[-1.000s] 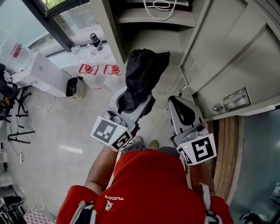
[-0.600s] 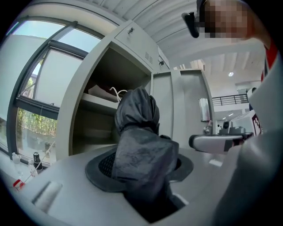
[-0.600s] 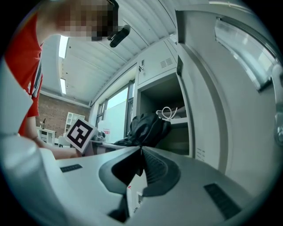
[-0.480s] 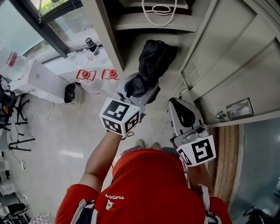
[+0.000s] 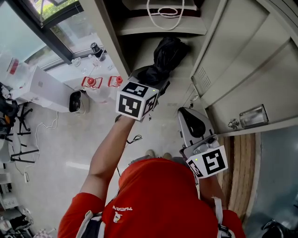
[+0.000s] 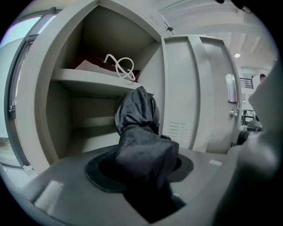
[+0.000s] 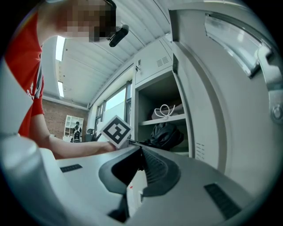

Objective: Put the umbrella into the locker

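The umbrella (image 5: 168,55) is a folded black bundle, and my left gripper (image 5: 150,79) is shut on its near end. Its far end reaches into the open locker (image 5: 139,49), in the compartment under the shelf (image 5: 160,27). In the left gripper view the umbrella (image 6: 140,132) rises from between the jaws of the left gripper (image 6: 146,170) towards that compartment. My right gripper (image 5: 188,112) hangs lower right, beside the open locker door (image 5: 233,51). In the right gripper view the right gripper (image 7: 137,176) has its pads together with nothing between them.
A bag with a white cord (image 5: 165,10) lies on the locker's upper shelf. Two red-capped bottles (image 5: 94,83) and a white box (image 5: 44,83) stand on the floor at the left, by the window. Further locker doors (image 5: 260,88) lie to the right.
My left gripper has carried the umbrella forward, and its far end now lies inside the locker opening. The right gripper has stayed where it was.
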Tool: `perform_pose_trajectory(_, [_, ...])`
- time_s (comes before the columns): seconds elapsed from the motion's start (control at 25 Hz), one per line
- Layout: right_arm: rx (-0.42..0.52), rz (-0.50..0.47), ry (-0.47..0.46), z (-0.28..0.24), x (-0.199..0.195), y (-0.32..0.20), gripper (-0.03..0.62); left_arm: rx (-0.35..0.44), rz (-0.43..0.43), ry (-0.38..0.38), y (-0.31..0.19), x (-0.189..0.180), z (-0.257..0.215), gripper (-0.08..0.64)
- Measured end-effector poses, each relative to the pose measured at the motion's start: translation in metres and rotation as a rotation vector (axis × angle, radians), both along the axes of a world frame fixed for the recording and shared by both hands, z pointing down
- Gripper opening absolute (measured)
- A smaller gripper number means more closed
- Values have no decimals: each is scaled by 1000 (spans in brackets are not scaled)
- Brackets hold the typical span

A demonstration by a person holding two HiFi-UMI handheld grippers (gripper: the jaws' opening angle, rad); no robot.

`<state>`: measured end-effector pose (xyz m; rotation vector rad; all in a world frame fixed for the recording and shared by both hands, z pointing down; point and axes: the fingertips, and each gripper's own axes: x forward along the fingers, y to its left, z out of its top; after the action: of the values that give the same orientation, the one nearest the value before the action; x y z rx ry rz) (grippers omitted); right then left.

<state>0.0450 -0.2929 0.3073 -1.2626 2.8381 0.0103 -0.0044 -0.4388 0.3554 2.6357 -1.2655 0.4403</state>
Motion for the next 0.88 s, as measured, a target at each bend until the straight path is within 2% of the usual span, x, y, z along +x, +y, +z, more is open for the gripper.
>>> perform_pose_trajectory(0.32, [-4, 8, -22, 1, 4, -1, 5, -58, 26, -110, -31, 9, 11, 212])
perform_pose_trajectory(0.64, [-17, -2, -27, 4, 6, 4, 5, -47, 42, -240, -58, 18, 7, 212])
perform_pose_trajectory(0.76, [-21, -7, -23, 5, 6, 5, 5, -21, 24, -297, -75, 16, 4, 212])
perform_pose_trajectory(0.88, [-27, -10, -19, 8, 7, 6, 5, -26, 16, -339, -88, 16, 6, 212])
